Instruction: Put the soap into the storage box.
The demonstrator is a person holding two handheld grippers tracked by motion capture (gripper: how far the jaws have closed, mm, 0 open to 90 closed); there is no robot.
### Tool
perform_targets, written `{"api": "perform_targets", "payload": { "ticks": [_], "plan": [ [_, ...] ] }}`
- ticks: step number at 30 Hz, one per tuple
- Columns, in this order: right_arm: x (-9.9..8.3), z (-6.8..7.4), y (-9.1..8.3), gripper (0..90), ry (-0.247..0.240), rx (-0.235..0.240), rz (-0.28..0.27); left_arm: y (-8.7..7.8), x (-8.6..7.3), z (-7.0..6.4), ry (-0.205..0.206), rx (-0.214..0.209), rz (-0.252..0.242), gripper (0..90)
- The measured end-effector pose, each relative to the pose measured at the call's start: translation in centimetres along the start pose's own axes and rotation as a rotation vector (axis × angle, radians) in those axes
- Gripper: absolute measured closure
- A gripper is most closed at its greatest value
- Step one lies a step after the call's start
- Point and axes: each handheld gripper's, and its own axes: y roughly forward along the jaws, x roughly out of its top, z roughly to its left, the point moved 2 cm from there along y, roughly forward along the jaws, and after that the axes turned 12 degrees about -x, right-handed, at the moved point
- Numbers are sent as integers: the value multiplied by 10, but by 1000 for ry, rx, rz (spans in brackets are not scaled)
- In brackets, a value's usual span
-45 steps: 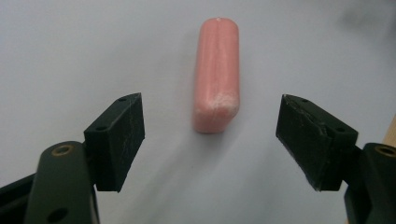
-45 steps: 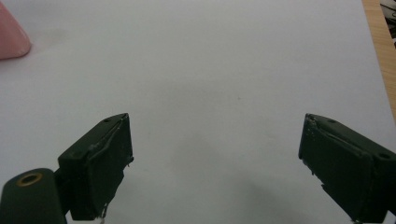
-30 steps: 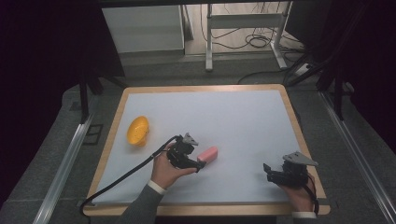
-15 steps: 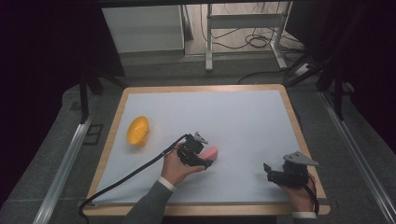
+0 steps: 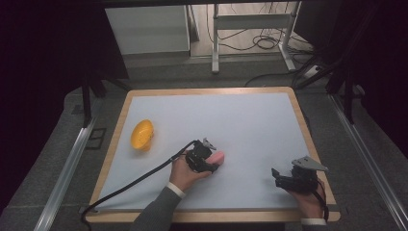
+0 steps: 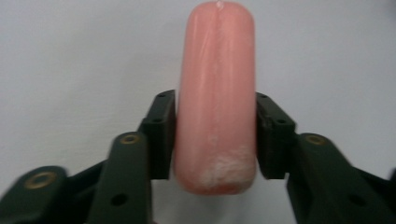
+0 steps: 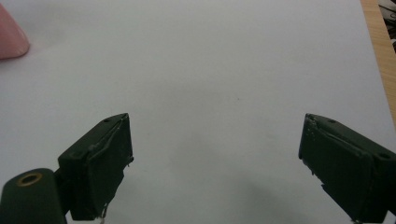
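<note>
Lab-style recording station, not home. Wood-framed table (image 5: 118, 144) with plain pale mat, set on grey carpeted floor — metal rails (image 5: 65, 168) run along both sides. Dark curtains (image 5: 43, 57) wall off left and right. Behind table: loose cables (image 5: 262, 43) on floor, legs of metal stand (image 5: 215, 48), white cabinet (image 5: 146, 29). Bare, staged surface — few props, no household clutter.

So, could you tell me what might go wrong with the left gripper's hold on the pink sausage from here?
The left gripper pinches the pink sausage near one end, so the long free end may sag or swivel when lifted. The smooth, rounded skin could also slip out between the pads. Squeezing harder might dent it.
</note>
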Motion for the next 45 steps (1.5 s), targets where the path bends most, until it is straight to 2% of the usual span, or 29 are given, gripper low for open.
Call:
{"api": "perform_targets", "payload": {
  "ticks": [2,13,21,29,33,45],
  "plan": [
    [0,0,0,95,0,-2,2,0,0,0,2,2,-1,594],
    [1,-2,-1,95,3,-8,-5,-5,0,-1,8,21,3,603],
    [1,-3,-2,95,6,-11,-9,-21,2,-1,21,39,-24,603],
    [0,-4,-2,95,7,-13,-6,-32,2,-1,16,52,-42,603],
    [0,-4,-2,95,8,-14,-6,-36,-2,2,-1,45,-61,603],
    [0,-3,-1,95,7,-16,2,-57,-14,16,-35,71,-92,603]
  ]
}}
